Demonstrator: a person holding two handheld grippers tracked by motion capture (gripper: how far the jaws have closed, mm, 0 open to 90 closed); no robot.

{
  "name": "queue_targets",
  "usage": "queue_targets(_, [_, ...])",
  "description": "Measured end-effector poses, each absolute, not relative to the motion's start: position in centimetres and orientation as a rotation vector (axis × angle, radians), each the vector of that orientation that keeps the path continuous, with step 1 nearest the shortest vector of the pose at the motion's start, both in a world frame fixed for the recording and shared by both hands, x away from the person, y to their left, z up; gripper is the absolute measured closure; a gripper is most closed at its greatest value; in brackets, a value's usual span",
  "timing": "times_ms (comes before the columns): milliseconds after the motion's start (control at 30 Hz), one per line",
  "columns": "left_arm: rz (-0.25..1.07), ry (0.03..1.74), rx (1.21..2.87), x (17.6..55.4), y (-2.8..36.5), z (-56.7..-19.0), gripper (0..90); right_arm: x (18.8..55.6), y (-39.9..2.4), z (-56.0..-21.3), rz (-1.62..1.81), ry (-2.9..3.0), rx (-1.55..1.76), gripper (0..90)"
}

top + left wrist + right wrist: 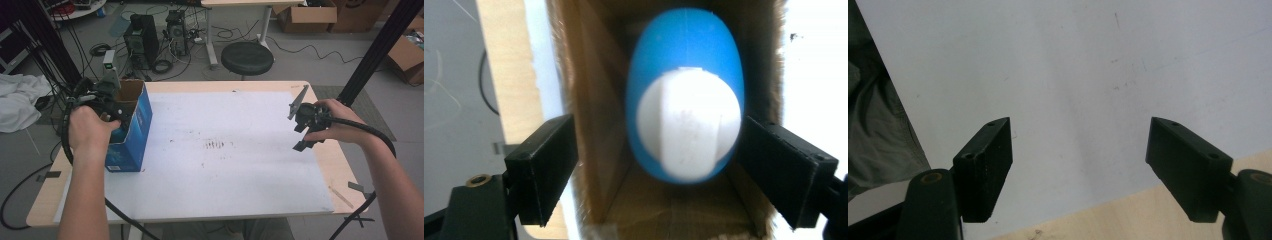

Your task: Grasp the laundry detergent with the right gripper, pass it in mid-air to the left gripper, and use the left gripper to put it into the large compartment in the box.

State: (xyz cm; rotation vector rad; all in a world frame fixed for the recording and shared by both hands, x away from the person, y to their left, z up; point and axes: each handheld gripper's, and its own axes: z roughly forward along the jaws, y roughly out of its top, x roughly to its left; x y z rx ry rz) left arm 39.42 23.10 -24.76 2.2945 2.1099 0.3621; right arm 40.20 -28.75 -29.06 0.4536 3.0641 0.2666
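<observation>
- Left gripper (654, 165), jaws wide apart, points into the open blue box (131, 131) at the bench's (300, 205) left edge.
- Its own view shows a blue-and-white egg-shaped thing (686, 95) inside, ungripped.
- Right gripper (1080, 170), agape and empty, hovers near the right edge.

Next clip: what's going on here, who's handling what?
A person works at a table with tongs in each hand. The left tongs sit at the mouth of a blue cardboard box, jaws open either side of a blue-and-white egg-shaped object inside. The right tongs hover open over the white sheet, empty.
</observation>
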Motion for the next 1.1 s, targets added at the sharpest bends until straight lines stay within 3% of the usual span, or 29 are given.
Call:
queue_targets(267, [0.463, 1.976, 2.348, 38.5, 20.9, -20.9, 15.9, 40.0, -28.3, -28.6, 0.267, 3.062, 0.439, 26.7])
queue_targets(433, [0.451, 1.83, 2.41, 38.3, 18.0, -20.2, 15.3, 40.0, -27.9, -28.4, 0.28, 3.06, 0.432, 26.7])
queue_targets(1100, [0.368, 1.355, 2.675, 37.8, 6.3, -25.3, 8.6, 39.8, -26.7, -28.1, 0.282, 3.067, 0.41, 26.1])
